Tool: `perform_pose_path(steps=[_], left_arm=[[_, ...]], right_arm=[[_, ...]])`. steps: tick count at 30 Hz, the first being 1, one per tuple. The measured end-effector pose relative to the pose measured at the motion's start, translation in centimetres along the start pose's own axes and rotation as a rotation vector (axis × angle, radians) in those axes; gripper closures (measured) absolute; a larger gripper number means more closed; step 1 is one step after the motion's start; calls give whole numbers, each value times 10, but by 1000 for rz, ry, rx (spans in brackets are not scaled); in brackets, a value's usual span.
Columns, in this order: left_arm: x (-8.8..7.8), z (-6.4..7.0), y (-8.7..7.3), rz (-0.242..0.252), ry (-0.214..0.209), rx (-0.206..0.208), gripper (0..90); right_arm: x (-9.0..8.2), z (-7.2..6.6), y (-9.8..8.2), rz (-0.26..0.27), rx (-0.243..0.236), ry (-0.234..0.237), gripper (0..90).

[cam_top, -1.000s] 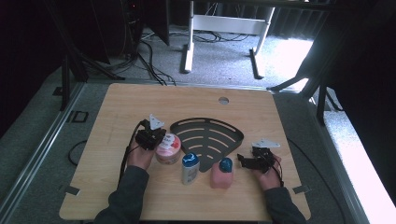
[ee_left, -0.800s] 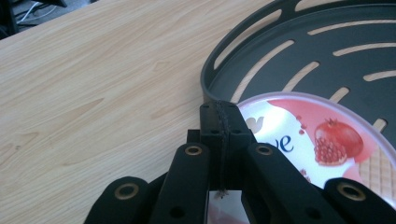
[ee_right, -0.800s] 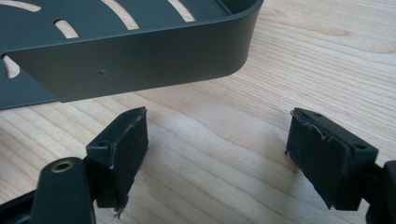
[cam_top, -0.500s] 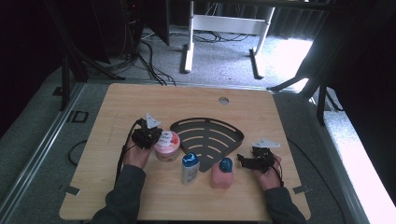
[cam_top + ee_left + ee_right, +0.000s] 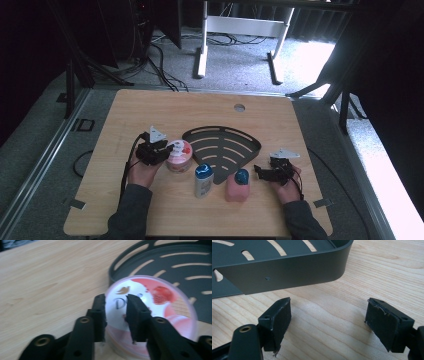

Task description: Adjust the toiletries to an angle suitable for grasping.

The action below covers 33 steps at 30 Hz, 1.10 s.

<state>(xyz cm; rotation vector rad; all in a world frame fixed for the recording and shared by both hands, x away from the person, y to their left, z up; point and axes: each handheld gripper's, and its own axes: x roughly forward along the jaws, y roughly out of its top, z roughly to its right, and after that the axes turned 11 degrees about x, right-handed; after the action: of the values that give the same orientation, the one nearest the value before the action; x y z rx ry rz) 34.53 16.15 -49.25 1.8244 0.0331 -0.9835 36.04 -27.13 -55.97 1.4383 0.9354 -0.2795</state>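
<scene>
The left gripper (image 5: 115, 312) has just been opening its narrow fingers above the cream jar (image 5: 152, 315), nothing held, to straddle its lid.

jar lid (image 5: 152, 305): gold bird emblem near its far left edge; dark letters below it, beginning "D", the rest hidden behind a gripper jaw; red fruit picture to the right
blue-capped bottle (image 5: 203, 180): label too small to read
pink bottle (image 5: 237, 186): no legible text
</scene>
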Motion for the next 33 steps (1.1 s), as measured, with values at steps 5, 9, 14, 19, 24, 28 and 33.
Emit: perform_pose_path(steps=[5, 9, 14, 19, 24, 28, 33], left_arm=[[-10, 8, -5, 47, -38, -1, 594], [-20, 17, -4, 86, -75, 21, 571], [-30, 35, 0, 124, -124, 67, 554], [-37, 52, 1, 138, -189, 108, 552], [-42, 65, -6, 127, -241, 139, 549], [-45, 73, -13, 130, -279, 148, 540], [-44, 86, -19, 118, -343, 183, 517]], right_arm=[[0, 0, 0, 0, 0, 0, 203], [-1, -1, -1, -1, -2, 4, 201], [-3, -2, -3, 4, -3, 7, 260], [-11, -4, -6, -1, -18, 33, 478], [-32, -14, -9, 28, -61, 122, 720], [-46, -25, -11, 49, -97, 178, 876], [-57, -40, -18, 37, -140, 246, 900]])
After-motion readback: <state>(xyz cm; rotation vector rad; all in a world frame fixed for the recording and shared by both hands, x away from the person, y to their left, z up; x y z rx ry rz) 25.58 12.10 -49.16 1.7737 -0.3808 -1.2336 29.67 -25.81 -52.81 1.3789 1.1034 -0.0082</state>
